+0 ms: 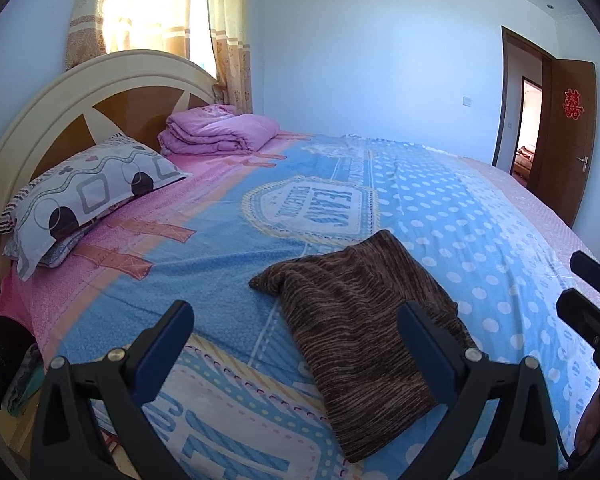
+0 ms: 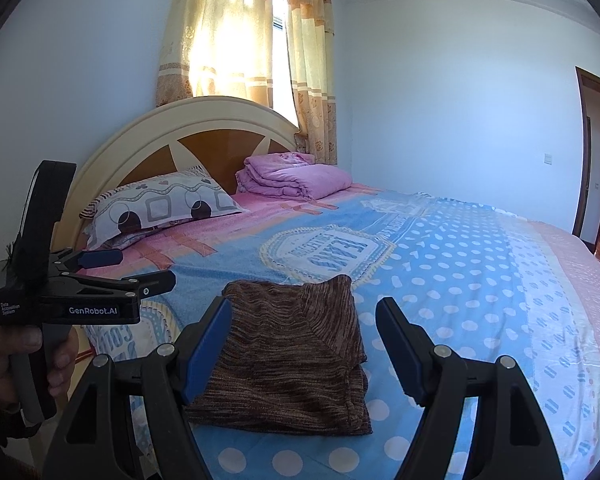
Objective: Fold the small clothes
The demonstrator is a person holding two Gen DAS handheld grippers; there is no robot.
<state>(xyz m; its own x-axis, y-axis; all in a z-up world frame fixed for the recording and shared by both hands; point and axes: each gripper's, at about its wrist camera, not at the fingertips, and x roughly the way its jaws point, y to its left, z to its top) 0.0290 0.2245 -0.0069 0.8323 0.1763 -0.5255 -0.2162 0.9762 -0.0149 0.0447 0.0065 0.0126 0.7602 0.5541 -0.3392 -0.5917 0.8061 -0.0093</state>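
Brown knit garment (image 2: 296, 356) folded on bedsheet (image 2: 460, 280), frame centre, left gripper (image 1: 296, 344) and right gripper (image 2: 304, 340) both gaping, empty, garment's near edge hidden behind fingers (image 2: 208, 344).

Both views are lit by daylight that is filtered through the curtains (image 2: 248, 40) at about eleven o'clock, where the fabric is blown out to a pale yellow-white glare. The walls and the bed (image 1: 440, 208) are evenly and brightly lit, with a cool blue cast and only soft shadows cast under the brown garment (image 2: 296, 356). Strong fisheye bending is seen toward the edges, black vignetting fills the corners, and slight softness is noticed at the rim.
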